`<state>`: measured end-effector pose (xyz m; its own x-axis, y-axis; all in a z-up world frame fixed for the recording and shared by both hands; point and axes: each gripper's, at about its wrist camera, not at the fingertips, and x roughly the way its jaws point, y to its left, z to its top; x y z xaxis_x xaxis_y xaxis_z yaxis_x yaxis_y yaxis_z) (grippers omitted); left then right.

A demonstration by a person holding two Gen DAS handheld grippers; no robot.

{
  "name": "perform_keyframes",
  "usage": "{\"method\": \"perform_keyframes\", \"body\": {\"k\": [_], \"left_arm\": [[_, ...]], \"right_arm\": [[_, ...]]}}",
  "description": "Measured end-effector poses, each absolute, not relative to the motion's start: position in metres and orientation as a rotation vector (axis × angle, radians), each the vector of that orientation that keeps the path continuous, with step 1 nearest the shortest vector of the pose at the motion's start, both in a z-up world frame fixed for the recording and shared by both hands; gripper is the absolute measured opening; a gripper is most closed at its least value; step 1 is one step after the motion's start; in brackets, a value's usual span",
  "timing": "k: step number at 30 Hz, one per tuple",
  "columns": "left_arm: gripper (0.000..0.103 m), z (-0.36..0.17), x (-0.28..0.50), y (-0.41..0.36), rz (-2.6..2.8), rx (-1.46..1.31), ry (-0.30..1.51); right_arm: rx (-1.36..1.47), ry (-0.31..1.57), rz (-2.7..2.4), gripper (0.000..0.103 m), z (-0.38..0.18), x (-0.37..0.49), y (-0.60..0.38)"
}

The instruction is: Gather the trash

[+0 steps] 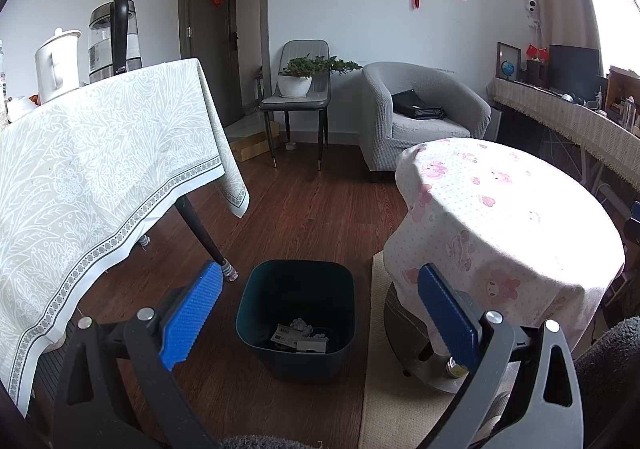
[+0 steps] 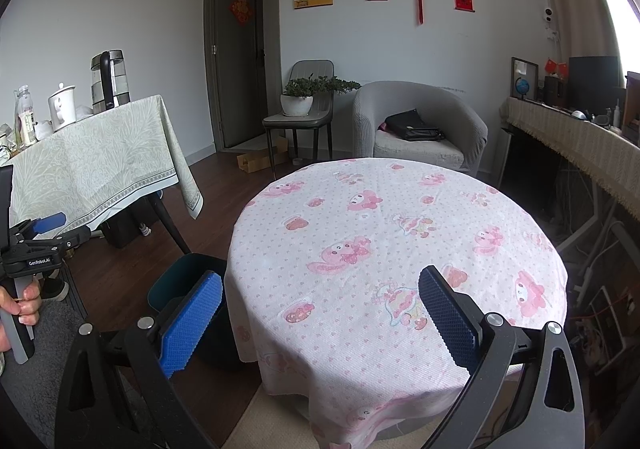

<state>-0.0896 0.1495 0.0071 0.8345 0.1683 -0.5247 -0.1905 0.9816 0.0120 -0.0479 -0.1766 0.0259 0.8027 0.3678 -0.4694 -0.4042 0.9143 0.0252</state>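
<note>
While both claws stand wide apart and hold nothing, the trash lies in the bin below the left one. Off to the left of the left gripper (image 1: 320, 313), a table under a pale green leaf-patterned cloth (image 1: 100, 177) carries a white jug (image 1: 56, 63) and a glass kettle (image 1: 116, 39). Straight ahead of that claw and just beyond its blue pads (image 1: 192, 315), a dark green bin (image 1: 296, 313) stands on the wood floor, with crumpled paper and printed scraps (image 1: 300, 335) in its bottom. To its right, the round table's pink cartoon cloth (image 1: 508, 217) hangs down beside the bin.

From the right wrist view, a hand (image 2: 20, 309) at the far left grips the other tool's handle. The bin's rim (image 2: 180, 269) shows behind the left pad of the right gripper (image 2: 320, 317). Ahead of this claw and between its fingers spreads the pink-clothed round table top (image 2: 400, 233), bare. Beyond it sits a grey armchair (image 2: 420, 121) with a black bag (image 2: 412, 127).
</note>
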Motion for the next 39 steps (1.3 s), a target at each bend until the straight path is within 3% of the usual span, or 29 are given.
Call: {"method": "perform_keyframes", "body": {"k": [39], "left_arm": [[0.1,0.0042,-0.0889,0.1451,0.182,-0.04,0.559]], "right_arm": [[-0.082,0.493,0.414,0.1,0.0271,-0.0466,-0.178]]}}
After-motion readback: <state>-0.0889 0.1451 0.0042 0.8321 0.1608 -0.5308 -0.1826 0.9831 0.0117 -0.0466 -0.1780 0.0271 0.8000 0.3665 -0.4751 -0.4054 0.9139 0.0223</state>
